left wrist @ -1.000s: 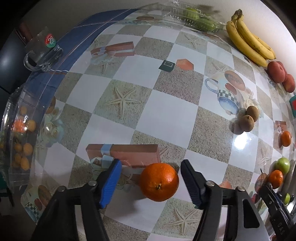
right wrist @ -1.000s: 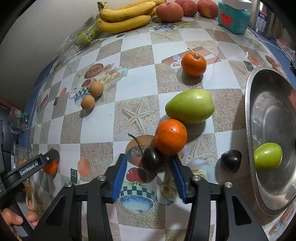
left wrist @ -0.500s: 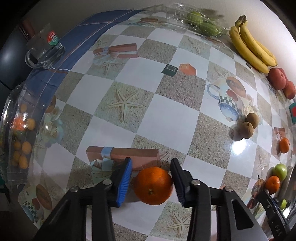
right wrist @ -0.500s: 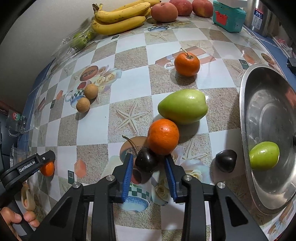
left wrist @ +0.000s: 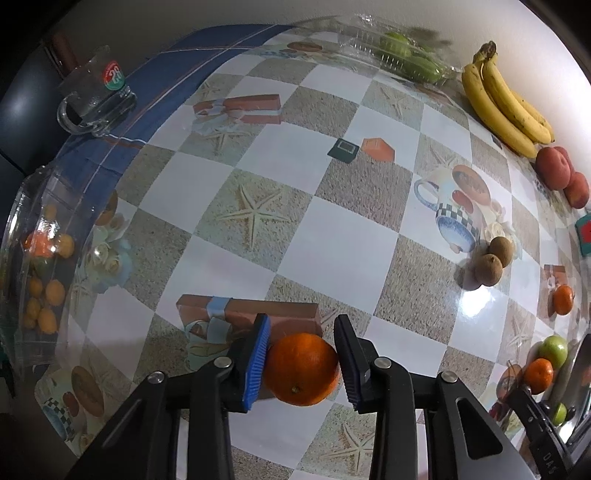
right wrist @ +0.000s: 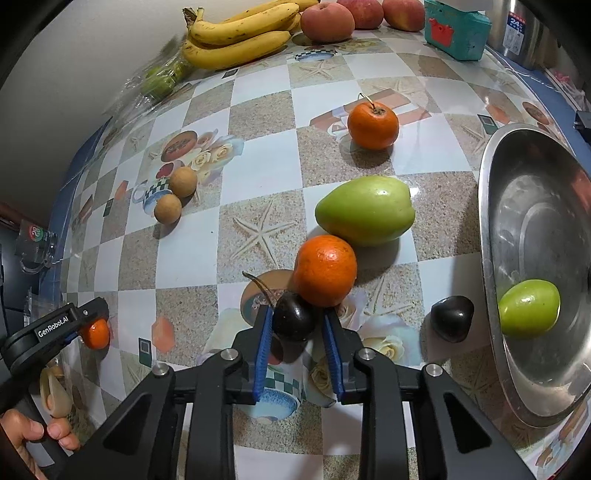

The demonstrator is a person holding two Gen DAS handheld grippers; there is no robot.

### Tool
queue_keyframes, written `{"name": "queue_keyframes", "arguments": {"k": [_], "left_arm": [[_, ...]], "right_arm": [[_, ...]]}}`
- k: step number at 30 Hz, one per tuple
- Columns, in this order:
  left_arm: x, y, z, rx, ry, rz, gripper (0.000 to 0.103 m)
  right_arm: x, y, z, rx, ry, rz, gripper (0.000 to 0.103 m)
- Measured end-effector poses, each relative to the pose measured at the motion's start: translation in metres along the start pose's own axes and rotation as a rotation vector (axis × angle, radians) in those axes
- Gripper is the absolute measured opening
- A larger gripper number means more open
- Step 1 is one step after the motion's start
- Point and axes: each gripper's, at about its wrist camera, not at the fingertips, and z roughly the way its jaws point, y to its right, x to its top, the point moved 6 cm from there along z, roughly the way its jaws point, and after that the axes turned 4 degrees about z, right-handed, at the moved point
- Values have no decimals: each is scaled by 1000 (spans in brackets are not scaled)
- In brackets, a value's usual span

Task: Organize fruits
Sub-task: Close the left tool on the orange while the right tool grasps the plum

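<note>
In the left wrist view an orange (left wrist: 301, 369) lies on the patterned tablecloth between the blue pads of my left gripper (left wrist: 302, 328). Its jaws are closing, and both pads touch the orange's sides. In the right wrist view my right gripper (right wrist: 296, 314) is shut on a dark cherry (right wrist: 291, 326) with a curved stem. A second orange (right wrist: 325, 271) rests against the cherry's far side. Far left in that view, my left gripper (right wrist: 70, 325) shows with its orange (right wrist: 95, 334).
A green mango (right wrist: 365, 210), a stemmed tangerine (right wrist: 373, 125), another dark cherry (right wrist: 452, 317) and two longans (right wrist: 173, 195) lie about. A metal bowl (right wrist: 487, 221) at right holds a green fruit (right wrist: 528, 308). Bananas (right wrist: 236, 40), peaches (right wrist: 327, 16), a glass mug (left wrist: 94, 99).
Both grippers have closed in: the left one's pads came together onto the orange, the right one's onto the dark cherry. Neither hand has shifted much.
</note>
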Motion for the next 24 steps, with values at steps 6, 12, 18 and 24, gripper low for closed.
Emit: {"name": "queue_keyframes", "arguments": {"k": [6,12,18,24], "left_arm": [[1,-4,-6,-8,17,-9,37],[2,-2,-11,-4,18,-1,37],[0,-6,-10,-28,5,-28,39],[-4,-5,-6,-58,-23,-33,59]], "right_arm": [[-1,-1,-1,8,0,-2,25],[-1,1,-3,12,-3,-3,25],[-1,4,-5,21,-6,1,25],[-3,0,-13,31,3,-19,25]]}}
